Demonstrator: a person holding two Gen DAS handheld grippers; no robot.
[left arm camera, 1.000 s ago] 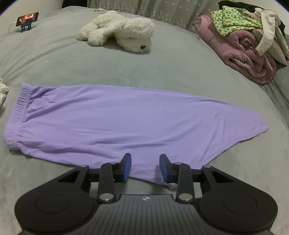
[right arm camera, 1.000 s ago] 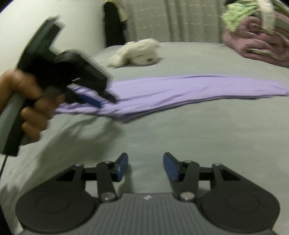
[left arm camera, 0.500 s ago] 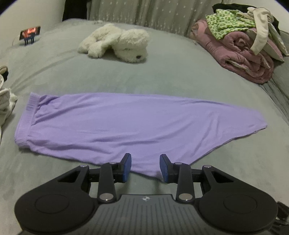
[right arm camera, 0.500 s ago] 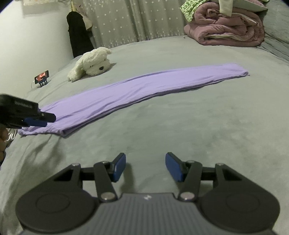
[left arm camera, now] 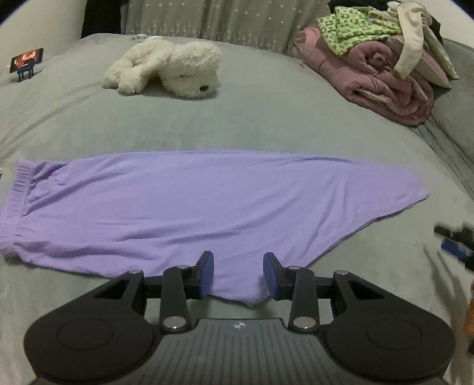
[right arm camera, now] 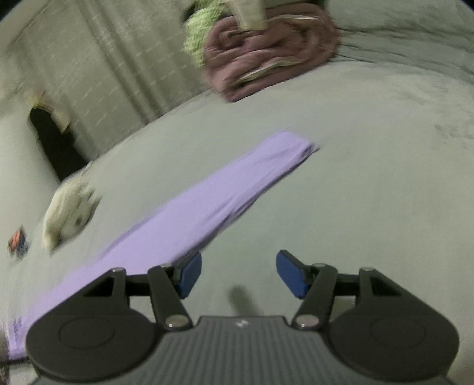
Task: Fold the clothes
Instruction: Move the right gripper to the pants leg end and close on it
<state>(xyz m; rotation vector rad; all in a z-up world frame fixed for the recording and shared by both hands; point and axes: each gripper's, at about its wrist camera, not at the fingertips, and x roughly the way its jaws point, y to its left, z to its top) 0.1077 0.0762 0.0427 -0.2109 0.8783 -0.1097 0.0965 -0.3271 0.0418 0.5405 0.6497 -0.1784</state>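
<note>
On grey bed [left arm camera: 237,124]: purple garment [left arm camera: 183,204] (flat).

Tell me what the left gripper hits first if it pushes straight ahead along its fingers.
Most likely the purple garment: the left gripper points down at its near edge, whose tip lies between the open fingers. Whether they already touch the fabric is unclear.

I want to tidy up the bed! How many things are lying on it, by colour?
Purple: 1, the flat lilac cloth garment
White: 1, the fluffy plush dog
Pink: 1, the rolled blanket
Green: 1, the checked cloth
Total: 4
</note>
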